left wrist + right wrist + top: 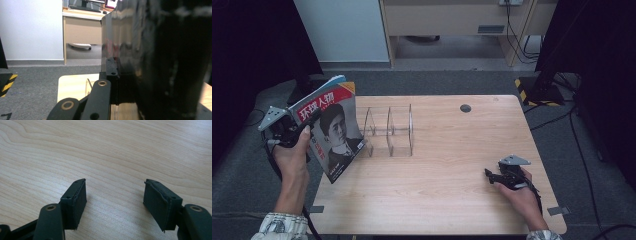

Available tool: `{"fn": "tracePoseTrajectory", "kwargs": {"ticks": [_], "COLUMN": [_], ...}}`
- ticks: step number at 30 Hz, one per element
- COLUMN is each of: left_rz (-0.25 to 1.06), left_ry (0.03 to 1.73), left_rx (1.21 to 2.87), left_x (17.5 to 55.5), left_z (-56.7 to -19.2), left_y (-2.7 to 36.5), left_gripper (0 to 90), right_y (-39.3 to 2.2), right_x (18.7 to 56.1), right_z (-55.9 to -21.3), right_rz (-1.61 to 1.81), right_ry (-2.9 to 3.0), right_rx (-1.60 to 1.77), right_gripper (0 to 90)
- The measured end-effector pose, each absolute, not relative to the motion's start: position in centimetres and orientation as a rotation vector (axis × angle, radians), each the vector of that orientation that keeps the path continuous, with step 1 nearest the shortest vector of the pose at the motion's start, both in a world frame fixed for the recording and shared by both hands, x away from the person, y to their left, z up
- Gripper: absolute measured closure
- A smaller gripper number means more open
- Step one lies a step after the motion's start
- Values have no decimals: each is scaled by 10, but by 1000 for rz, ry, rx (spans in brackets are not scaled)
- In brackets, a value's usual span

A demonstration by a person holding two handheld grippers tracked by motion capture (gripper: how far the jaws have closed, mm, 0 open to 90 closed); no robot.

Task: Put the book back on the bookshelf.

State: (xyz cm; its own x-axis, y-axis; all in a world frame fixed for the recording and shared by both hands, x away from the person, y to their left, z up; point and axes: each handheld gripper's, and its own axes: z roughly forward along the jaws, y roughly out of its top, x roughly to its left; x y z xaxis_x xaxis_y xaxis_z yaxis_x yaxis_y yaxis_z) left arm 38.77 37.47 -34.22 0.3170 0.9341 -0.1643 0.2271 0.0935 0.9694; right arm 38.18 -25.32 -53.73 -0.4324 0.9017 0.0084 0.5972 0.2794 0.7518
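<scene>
A magazine (334, 127) with a red title band and a portrait on its cover is held upright over the table's left edge, tilted a little. My left gripper (309, 125) is shut on its left side, held by a hand at the left. In the left gripper view the magazine (155, 62) is a dark glossy sheet close to the lens, with one jaw pressed against it. Just right of the magazine stands a clear wire-framed file rack (389, 130). My right gripper (488, 174) rests low on the table at the front right, jaws open, with bare wood (115, 195) between them.
The wooden table (442, 190) has a dark round cable hole (465, 108) near its far edge. Grey carpet surrounds it. A black stand with a yellow-black striped base (532, 90) stands at the back right, and a pale desk (452, 20) behind.
</scene>
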Motion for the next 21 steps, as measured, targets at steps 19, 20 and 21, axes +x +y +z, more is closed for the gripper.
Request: {"fn": "tracePoseTrajectory", "kwargs": {"ticks": [19,20,21], "left_rz": [778,781,786], "left_ry": [1152,1151,1151], "left_rx": [1379,1380,1381], "left_x": [401,402,402], "left_z": [-346,-347,-347], "left_y": [371,371,370], "left_gripper": [863,863,863], "right_y": [-252,-253,-252], "right_x": [382,382,382], "right_z": [-537,-537,-537], "right_rz": [972,972,972], "right_ry": [2137,2137,2137], "right_rx": [1348,1346,1348], "right_gripper": [351,352,352]}}
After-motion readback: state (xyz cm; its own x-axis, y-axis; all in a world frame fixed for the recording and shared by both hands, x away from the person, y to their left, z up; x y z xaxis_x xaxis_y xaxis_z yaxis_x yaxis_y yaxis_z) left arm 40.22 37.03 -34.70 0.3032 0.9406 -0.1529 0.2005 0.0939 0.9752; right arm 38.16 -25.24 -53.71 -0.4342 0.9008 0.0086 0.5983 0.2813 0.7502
